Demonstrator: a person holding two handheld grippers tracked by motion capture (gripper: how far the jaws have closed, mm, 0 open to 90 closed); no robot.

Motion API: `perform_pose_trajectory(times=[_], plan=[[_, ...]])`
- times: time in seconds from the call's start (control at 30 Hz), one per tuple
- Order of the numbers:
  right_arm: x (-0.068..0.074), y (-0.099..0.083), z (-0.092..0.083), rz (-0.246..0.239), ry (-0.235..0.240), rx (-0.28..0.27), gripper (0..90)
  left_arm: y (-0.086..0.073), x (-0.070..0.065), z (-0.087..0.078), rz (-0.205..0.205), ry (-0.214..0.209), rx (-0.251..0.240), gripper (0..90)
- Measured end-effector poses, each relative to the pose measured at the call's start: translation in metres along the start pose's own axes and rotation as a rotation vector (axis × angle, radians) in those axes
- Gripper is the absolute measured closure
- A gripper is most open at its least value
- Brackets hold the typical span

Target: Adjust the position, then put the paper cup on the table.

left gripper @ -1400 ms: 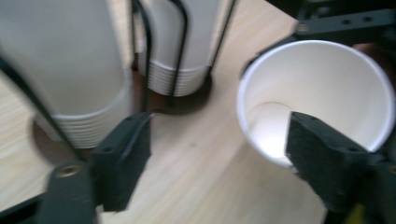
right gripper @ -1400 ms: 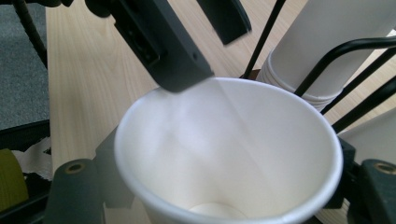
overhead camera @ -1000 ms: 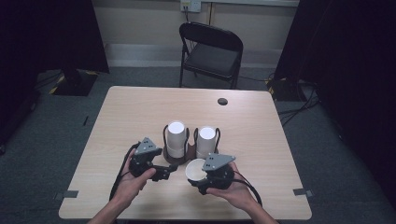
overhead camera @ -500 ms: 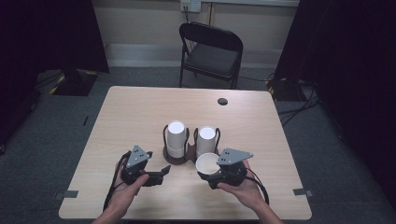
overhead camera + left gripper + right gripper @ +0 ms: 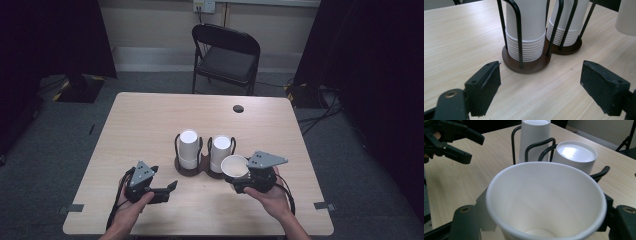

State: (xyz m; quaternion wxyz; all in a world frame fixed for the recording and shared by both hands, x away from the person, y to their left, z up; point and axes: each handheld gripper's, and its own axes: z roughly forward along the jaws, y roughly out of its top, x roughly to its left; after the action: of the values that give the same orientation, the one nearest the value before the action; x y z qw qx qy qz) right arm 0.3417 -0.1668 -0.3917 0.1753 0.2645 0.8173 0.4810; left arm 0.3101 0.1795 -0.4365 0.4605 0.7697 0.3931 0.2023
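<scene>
Landmark: cup holder (image 5: 200,167), a dark double base with black wire uprights, mid-table.

Nearest the person, right gripper (image 5: 239,176) sits just in front and to the right of the cup holder, clamped on one white paper cup (image 5: 234,165). The cup is mouth up, long axis roughly vertical and leaning a little, with its rim just beside the holder's right stack; whether it touches cannot be told. In the right gripper view the cup (image 5: 546,202) sits between the jaws, mouth towards the camera and empty inside.

Left gripper (image 5: 170,189) is in front and to the left of the cup holder, low over the table (image 5: 140,125). Its jaws are wide apart, holding nothing, pointed at the holder's base (image 5: 529,63) but clear of it.

Next out: two upside-down cup stacks in the holder, left stack (image 5: 188,148) and right stack (image 5: 220,151), both upright with long axes vertical, bottoms up.

Beyond the holder: one round dark hole (image 5: 238,108) near the far table edge, then one black folding chair (image 5: 226,57) behind the table.

Count: two grippers, two stacks, one loose cup.
</scene>
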Motion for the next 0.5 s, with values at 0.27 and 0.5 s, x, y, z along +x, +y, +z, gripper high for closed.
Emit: perform_pose_trajectory(times=[0.27,0.5], plan=[[-0.015,0.001,-0.01,0.045,-0.028,-0.039,27.4,-0.002,0.0,0.0,-0.009,-0.013,-0.004,16.4],[-0.026,0.001,-0.016,0.076,-0.079,-0.047,27.4,-0.003,-0.001,0.003,0.0,-0.019,0.012,16.3]])
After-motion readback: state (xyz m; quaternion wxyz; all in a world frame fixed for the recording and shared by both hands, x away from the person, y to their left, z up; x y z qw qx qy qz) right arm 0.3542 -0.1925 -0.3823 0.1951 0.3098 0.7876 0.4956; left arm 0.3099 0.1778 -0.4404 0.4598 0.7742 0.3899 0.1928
